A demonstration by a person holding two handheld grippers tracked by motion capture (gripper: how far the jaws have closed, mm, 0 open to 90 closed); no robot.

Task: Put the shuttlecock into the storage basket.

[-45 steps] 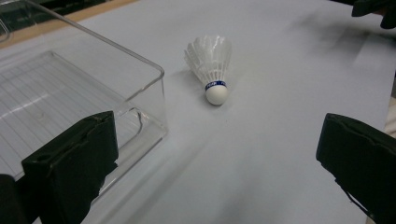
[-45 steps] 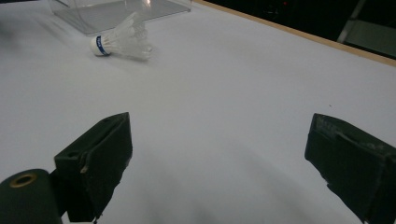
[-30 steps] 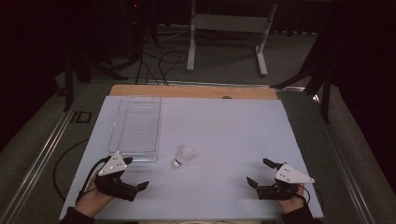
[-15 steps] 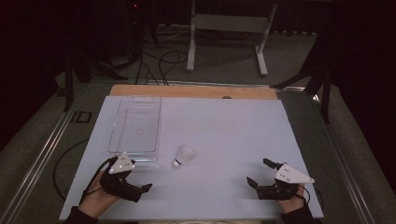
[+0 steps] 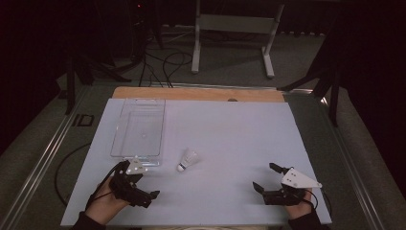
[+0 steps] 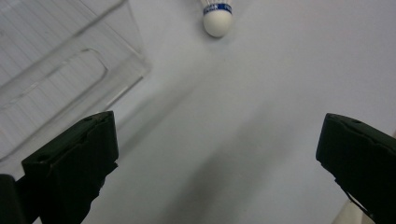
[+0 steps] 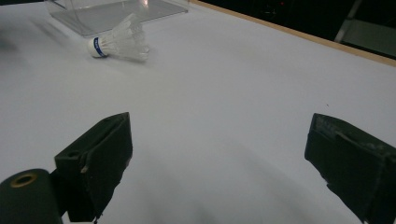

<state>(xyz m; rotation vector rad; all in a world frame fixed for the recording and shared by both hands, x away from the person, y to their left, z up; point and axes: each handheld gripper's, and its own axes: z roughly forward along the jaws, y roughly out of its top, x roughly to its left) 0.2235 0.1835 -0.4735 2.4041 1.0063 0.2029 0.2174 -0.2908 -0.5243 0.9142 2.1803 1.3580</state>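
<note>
- A white feathered shuttlecock with a rounded white cork and a blue band [image 5: 187,159] is being seen lying on its side on the white table sheet [image 5: 230,139], just beside the near right corner of the clear plastic rectangular tray [image 5: 139,132], apart from it.
- The left gripper [image 5: 143,194] is being held low over the sheet near the tray's near edge; its jaws are being kept spread wide, with nothing between them.
- The right gripper [image 5: 265,184] is being held near the sheet's near right part, well apart from the shuttlecock; its jaws are likewise released and empty.
- Judged step: the shuttlecock is probably being approached by the left gripper, which is nearer.
- To be done well, the cork end [image 6: 218,21] should be aimed at rather than the feather skirt [image 7: 128,37], which would likely be crushed; jaws should be closed gently.
- Blue band lettering is being glimpsed in the left gripper view, but it cannot be read.
</note>
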